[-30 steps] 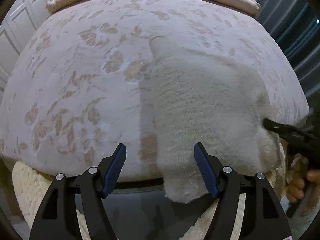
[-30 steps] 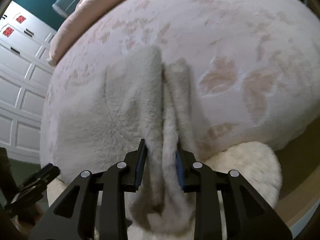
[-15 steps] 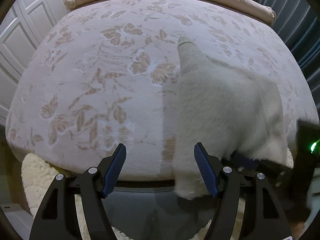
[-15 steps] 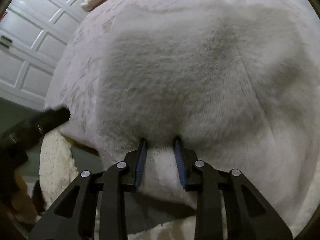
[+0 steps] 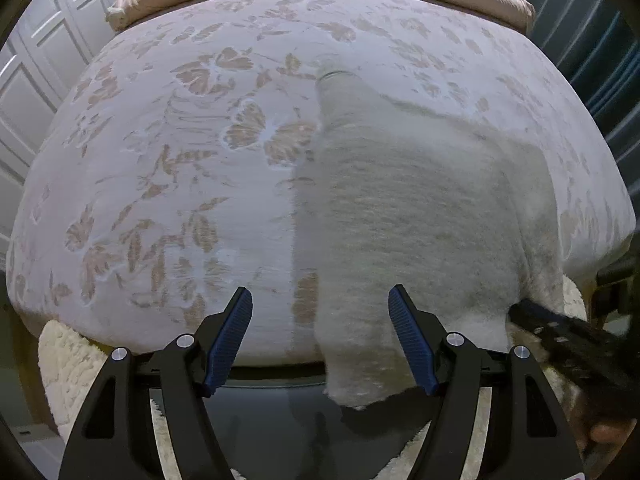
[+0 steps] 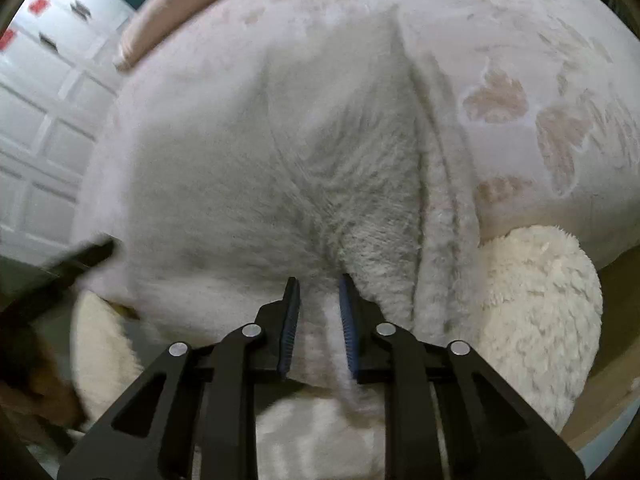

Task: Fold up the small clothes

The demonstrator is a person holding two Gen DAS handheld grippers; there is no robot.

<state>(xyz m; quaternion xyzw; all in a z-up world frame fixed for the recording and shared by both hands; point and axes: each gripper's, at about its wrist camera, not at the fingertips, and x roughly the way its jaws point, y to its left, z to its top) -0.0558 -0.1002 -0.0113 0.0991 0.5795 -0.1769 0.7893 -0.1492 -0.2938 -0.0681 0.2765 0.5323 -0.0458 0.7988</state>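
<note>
On the left, the left gripper [image 5: 320, 340] hangs spread wide and empty off the near edge of the floral bedspread [image 5: 168, 168]. The fluffy white garment [image 5: 412, 216] lies right of centre, its hem draping over that edge. The right gripper [image 6: 318, 320] seems, through blur, to pinch the hem.

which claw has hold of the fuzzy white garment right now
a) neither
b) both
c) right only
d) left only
c: the right claw is pinched on a fold of the fuzzy white garment at the edge of the bed, while the left claw stands wide open with only the garment's hanging edge passing between its fingers, untouched.
</note>
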